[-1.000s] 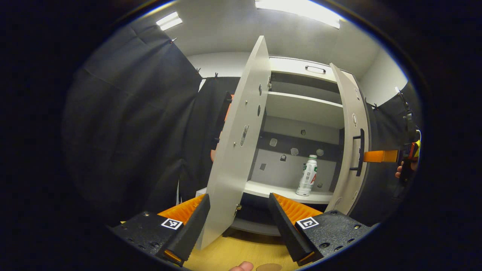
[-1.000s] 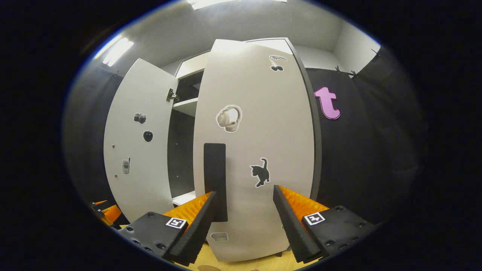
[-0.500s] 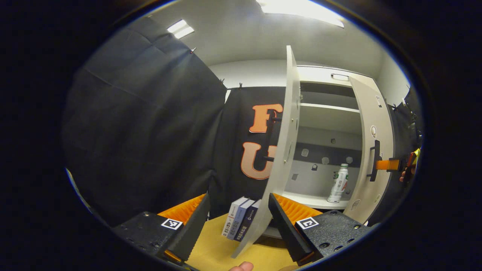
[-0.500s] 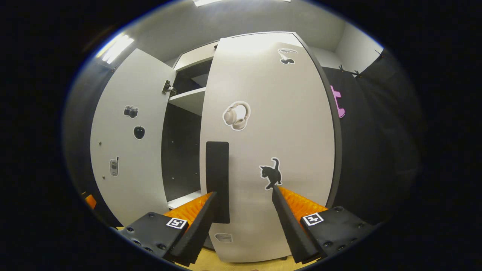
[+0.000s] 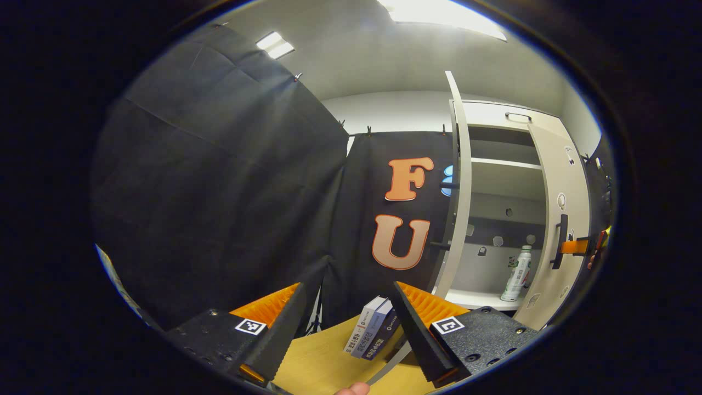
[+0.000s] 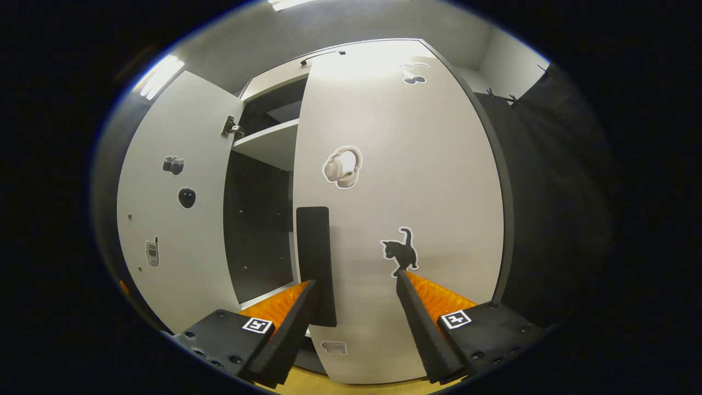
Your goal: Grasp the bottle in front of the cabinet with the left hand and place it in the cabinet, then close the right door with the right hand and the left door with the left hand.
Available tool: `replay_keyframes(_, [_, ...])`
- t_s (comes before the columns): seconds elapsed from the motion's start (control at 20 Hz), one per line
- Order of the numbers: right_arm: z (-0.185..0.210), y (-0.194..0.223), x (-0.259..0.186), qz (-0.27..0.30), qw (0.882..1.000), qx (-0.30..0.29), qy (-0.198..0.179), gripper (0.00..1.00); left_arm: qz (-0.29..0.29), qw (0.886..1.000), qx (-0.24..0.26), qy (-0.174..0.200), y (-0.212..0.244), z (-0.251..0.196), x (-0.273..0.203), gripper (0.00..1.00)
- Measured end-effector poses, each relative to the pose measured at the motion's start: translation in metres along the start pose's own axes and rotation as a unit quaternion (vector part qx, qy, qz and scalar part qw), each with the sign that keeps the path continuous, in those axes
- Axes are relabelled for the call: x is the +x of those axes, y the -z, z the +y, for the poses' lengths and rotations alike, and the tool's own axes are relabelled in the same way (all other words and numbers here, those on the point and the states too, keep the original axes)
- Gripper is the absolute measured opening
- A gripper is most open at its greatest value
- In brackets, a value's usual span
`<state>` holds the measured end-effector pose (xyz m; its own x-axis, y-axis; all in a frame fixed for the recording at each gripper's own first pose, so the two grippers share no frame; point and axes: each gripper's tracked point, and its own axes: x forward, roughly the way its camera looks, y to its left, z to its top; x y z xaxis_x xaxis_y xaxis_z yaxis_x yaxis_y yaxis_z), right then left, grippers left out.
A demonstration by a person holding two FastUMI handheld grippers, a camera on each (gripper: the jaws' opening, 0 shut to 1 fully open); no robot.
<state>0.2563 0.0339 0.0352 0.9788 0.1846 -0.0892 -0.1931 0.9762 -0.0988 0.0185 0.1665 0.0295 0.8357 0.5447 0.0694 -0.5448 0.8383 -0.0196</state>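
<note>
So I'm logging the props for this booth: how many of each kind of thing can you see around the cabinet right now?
Cabinet: 1
Cabinet doors: 2, left door and right door
Door handle: 1
Bottle on the shelf inside: 1
Books on the table: 3
Total: 8

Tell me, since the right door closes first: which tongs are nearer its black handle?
Right. The right tongs are up against the right door, beside its black handle; the left tongs point past the left door.
</note>
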Motion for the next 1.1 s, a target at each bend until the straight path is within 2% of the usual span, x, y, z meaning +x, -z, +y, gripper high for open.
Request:
replay_keyframes(0.2, [0.002, -0.011, -0.021, -0.011, 1.000, -0.003, 0.000, 0.95, -0.015, 1.000, -0.001, 0.017, -0.014, -0.007, 0.027, 0.94])
replay_keyframes(0.25, [0.001, -0.012, -0.031, -0.011, 1.000, 0.000, -0.002, 0.95, -0.022, 1.000, 0.003, 0.021, -0.020, -0.007, 0.035, 0.97])
replay_keyframes(0.3, [0.000, -0.012, -0.040, -0.008, 1.000, 0.001, -0.003, 0.95, -0.028, 0.999, 0.004, 0.024, -0.023, -0.009, 0.045, 0.94])
replay_keyframes(0.35, [-0.002, -0.011, -0.049, -0.005, 1.000, -0.001, -0.002, 0.95, -0.030, 0.999, -0.001, 0.030, -0.022, -0.013, 0.055, 0.92])
replay_keyframes(0.4, [-0.005, -0.009, -0.057, -0.004, 1.000, -0.007, 0.001, 0.96, -0.029, 0.999, -0.008, 0.041, -0.022, -0.019, 0.063, 0.94])
replay_keyframes(0.55, [-0.017, -0.007, -0.079, -0.007, 0.999, -0.028, 0.015, 0.96, -0.026, 0.997, -0.019, 0.070, -0.024, -0.035, 0.084, 0.94])
replay_keyframes(0.6, [-0.020, -0.005, -0.085, -0.005, 0.999, -0.028, 0.019, 0.96, -0.030, 0.997, -0.018, 0.073, -0.025, -0.039, 0.087, 0.92])
replay_keyframes(0.7, [-0.027, 0.000, -0.094, -0.003, 0.999, -0.025, 0.027, 0.96, -0.038, 0.996, -0.008, 0.076, -0.027, -0.044, 0.091, 0.94])
replay_keyframes(0.9, [-0.046, 0.007, -0.103, 0.001, 0.999, -0.015, 0.046, 0.96, -0.050, 0.996, 0.014, 0.074, -0.030, -0.049, 0.091, 0.92])
replay_keyframes(0.95, [-0.050, 0.007, -0.106, 0.001, 0.999, -0.011, 0.048, 0.96, -0.050, 0.995, 0.009, 0.089, -0.031, -0.054, 0.093, 0.94])
replay_keyframes(1.0, [-0.053, 0.007, -0.107, 0.001, 0.999, -0.008, 0.049, 0.96, -0.047, 0.994, 0.002, 0.103, -0.030, -0.059, 0.095, 0.88])
replay_keyframes(1.05, [-0.055, 0.007, -0.108, -0.001, 0.999, -0.007, 0.050, 0.96, -0.041, 0.993, -0.005, 0.114, -0.029, -0.059, 0.093, 0.88])
replay_keyframes(1.1, [-0.059, 0.007, -0.107, -0.004, 0.999, -0.005, 0.053, 0.96, -0.037, 0.992, -0.008, 0.120, -0.028, -0.061, 0.090, 0.92])
